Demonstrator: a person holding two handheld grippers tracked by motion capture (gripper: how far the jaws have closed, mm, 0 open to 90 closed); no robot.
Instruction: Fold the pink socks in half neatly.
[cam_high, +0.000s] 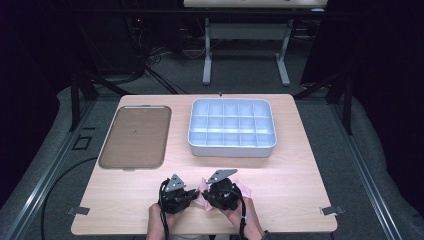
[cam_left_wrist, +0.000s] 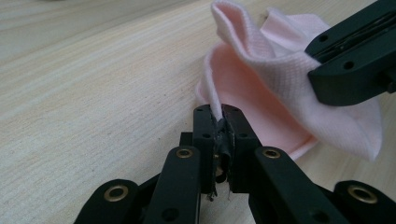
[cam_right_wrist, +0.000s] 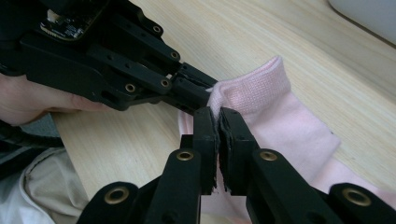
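Note:
A pink sock (cam_high: 201, 194) lies near the table's front edge, between the two grippers. My left gripper (cam_left_wrist: 219, 113) is shut on the thin edge of the sock (cam_left_wrist: 261, 93) at its opening. My right gripper (cam_right_wrist: 218, 113) is shut on the ribbed cuff of the sock (cam_right_wrist: 275, 116), close beside the left gripper (cam_right_wrist: 191, 91). In the high view the left gripper (cam_high: 189, 196) and right gripper (cam_high: 210, 194) point toward each other over the sock, each held in a hand.
A white compartment tray (cam_high: 232, 148) stands at the back middle of the table. A flat brown tray (cam_high: 135, 136) lies at the back left. A pale wall of the compartment tray (cam_right_wrist: 369, 14) shows beyond the sock.

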